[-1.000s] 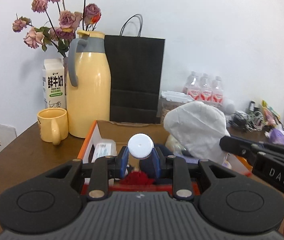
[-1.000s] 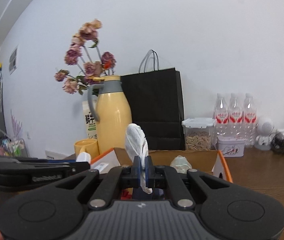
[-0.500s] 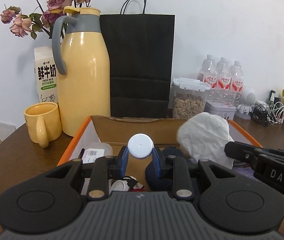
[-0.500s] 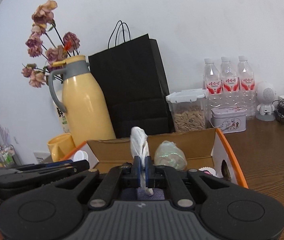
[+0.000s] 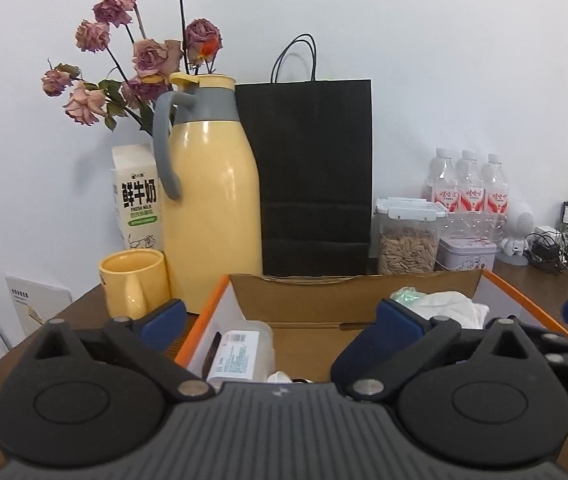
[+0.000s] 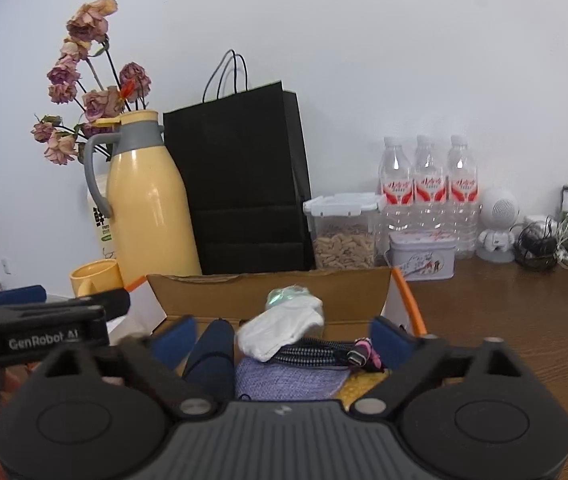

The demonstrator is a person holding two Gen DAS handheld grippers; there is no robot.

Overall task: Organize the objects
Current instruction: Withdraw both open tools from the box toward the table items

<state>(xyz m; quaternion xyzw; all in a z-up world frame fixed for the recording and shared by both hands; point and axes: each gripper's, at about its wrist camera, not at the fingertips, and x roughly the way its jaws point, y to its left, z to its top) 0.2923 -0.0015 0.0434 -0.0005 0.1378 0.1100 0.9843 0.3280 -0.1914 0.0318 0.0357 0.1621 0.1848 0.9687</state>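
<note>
At the far left of the wooden bench (image 6: 524,312) stand a yellow mug (image 5: 133,284) and, behind it, a milk carton (image 5: 137,196) and dried roses (image 5: 135,56). Next comes a tall yellow thermos (image 5: 211,204) with a grey handle, then an upright black paper bag (image 5: 312,176). In front of these sits the open cardboard box (image 5: 348,300) with orange-edged flaps. The left hand-held gripper (image 5: 279,318) hovers over its left part, jaws spread wide and holding nothing; below it lies a clear plastic container (image 5: 239,354) with a printed label. The right hand-held gripper (image 6: 281,338) is likewise released, its blue pads wide apart over the box's right part. There a crumpled white cloth (image 6: 284,326) rests on a braided cable (image 6: 324,354) and a lilac fabric pouch (image 6: 288,380), beside a dark blue roll (image 6: 209,356). Further right along the wall stand a seed jar (image 6: 344,232), a tin (image 6: 422,256), three water bottles (image 6: 428,192) and a tangle of cables (image 6: 556,240).
</note>
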